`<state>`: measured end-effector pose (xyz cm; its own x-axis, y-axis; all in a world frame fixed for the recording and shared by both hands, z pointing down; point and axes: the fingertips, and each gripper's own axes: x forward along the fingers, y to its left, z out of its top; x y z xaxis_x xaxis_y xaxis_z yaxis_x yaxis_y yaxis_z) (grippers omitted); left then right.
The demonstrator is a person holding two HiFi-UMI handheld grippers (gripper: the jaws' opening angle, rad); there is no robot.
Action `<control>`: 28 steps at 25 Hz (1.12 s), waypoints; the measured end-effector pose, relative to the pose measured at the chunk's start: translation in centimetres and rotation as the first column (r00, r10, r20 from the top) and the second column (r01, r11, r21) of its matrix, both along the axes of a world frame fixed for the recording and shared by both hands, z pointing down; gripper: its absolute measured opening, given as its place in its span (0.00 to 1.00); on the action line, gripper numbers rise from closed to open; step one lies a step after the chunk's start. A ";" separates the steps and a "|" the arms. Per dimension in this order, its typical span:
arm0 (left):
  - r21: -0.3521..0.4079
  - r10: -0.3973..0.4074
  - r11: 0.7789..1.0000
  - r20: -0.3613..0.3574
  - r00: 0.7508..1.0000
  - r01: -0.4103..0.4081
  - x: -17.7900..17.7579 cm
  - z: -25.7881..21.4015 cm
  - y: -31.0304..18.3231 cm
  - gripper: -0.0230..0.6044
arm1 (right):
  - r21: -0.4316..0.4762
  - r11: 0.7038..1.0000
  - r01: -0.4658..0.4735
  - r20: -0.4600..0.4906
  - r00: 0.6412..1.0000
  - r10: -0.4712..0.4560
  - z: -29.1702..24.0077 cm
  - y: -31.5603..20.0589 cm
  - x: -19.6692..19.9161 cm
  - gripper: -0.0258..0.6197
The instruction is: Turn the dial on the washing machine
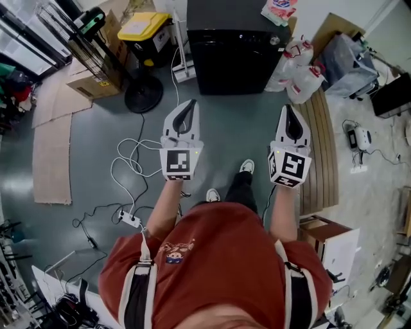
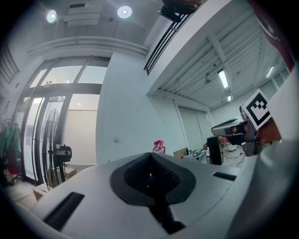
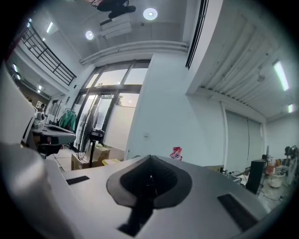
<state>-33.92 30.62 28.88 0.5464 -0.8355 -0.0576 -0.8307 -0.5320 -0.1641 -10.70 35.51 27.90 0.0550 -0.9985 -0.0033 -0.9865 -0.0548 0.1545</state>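
Illegibly printed, a red packet (image 1: pixel 279 9) tops the washing machine (image 1: pixel 234 61).

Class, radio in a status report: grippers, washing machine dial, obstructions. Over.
Left gripper and right gripper both shut, empty. Dial on washing machine untouched, well ahead. Nothing in between; white jugs beside machine.
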 end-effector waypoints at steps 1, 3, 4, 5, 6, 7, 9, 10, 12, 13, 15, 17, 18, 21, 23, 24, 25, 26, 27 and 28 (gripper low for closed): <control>-0.003 0.000 1.000 0.000 1.000 0.000 0.5 0.1 -0.5 0.05 | -0.005 1.000 -0.001 0.002 1.000 0.001 0.2 -0.5 0.6 0.05; -0.009 0.002 1.000 0.000 1.000 -0.002 1.6 0.3 -1.6 0.05 | -0.015 1.000 -0.003 0.007 1.000 0.003 0.7 -1.7 1.7 0.05; -0.011 -0.003 1.000 0.002 1.000 0.003 2.1 0.4 -2.3 0.05 | -0.019 1.000 -0.001 0.007 1.000 0.001 0.9 -2.4 2.3 0.05; -0.014 -0.010 1.000 0.003 1.000 0.010 2.6 0.6 -3.1 0.05 | -0.023 1.000 0.002 0.007 1.000 -0.002 1.0 -3.2 2.9 0.05; -0.017 -0.017 1.000 0.004 1.000 0.017 3.3 0.6 -3.9 0.05 | -0.026 1.000 0.006 0.009 1.000 -0.005 1.2 -4.0 3.6 0.05; -0.022 -0.022 1.000 0.003 1.000 0.023 4.0 0.7 -4.7 0.05 | -0.029 1.000 0.009 0.015 1.000 -0.008 1.3 -4.9 4.4 0.05; -0.031 -0.025 0.999 0.006 1.000 0.026 5.6 0.8 -6.2 0.05 | -0.033 0.999 0.011 0.036 0.999 -0.010 1.5 -6.6 6.1 0.05; -0.035 -0.024 0.999 0.012 1.000 0.025 6.5 1.0 -7.0 0.05 | -0.035 0.999 0.010 0.044 0.999 -0.009 1.7 -7.5 6.9 0.05; -0.043 -0.022 0.999 0.025 0.999 0.023 8.1 1.3 -8.7 0.05 | -0.040 0.999 0.009 0.054 0.998 -0.007 2.1 -9.4 8.4 0.05; -0.047 -0.022 0.999 0.027 0.999 0.023 8.9 1.4 -9.5 0.05 | -0.044 0.999 0.011 0.059 0.998 -0.009 2.3 -10.3 9.1 0.05; -0.056 -0.021 0.998 0.028 0.999 0.023 10.4 1.6 -11.1 0.05 | -0.055 0.998 0.016 0.066 0.998 -0.012 2.7 -11.9 10.4 0.05; -0.063 -0.026 0.998 0.029 0.999 0.027 12.0 1.7 -12.6 0.05 | -0.063 0.998 0.020 0.070 0.997 -0.016 3.0 -13.3 11.8 0.05; -0.065 -0.029 0.997 0.031 0.999 0.030 12.8 1.7 -13.2 0.05 | -0.065 0.998 0.023 0.074 0.997 -0.018 3.0 -14.0 12.6 0.05; -0.067 -0.031 0.997 0.037 0.999 0.033 15.7 1.7 -15.1 0.05 | -0.071 0.997 0.038 0.105 0.994 -0.030 3.4 -15.8 15.3 0.05; -0.066 -0.023 0.997 0.043 0.999 0.026 17.8 1.6 -16.1 0.05 | -0.078 0.996 0.041 0.126 0.992 -0.031 3.8 -17.0 17.1 0.05; -0.065 -0.022 0.998 0.044 0.999 0.025 18.7 1.5 -16.6 0.05 | -0.081 0.996 0.042 0.129 0.991 -0.032 4.0 -17.5 17.9 0.05; -0.064 -0.024 0.998 0.044 0.999 0.027 19.5 1.4 -17.1 0.05 | -0.082 0.996 0.045 0.129 0.991 -0.034 4.1 -18.1 18.7 0.05; -0.064 -0.029 0.997 0.042 0.999 0.031 20.3 1.3 -17.7 0.05 | -0.082 0.995 0.049 0.128 0.991 -0.038 4.1 -18.6 19.5 0.05; -0.065 -0.034 0.997 0.040 0.999 0.036 21.2 1.3 -18.3 0.05 | -0.079 0.996 0.051 0.127 0.991 -0.041 4.1 -19.2 20.3 0.05; -0.065 -0.037 0.997 0.038 0.999 0.039 22.1 1.2 -18.9 0.05 | -0.077 0.996 0.052 0.126 0.991 -0.042 4.1 -19.8 21.2 0.05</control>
<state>-11.84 11.70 30.07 0.5148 -0.8571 0.0178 -0.8446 -0.5107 -0.1605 10.51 15.76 31.97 0.0028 -0.9967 0.0806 -0.9994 -0.0001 0.0332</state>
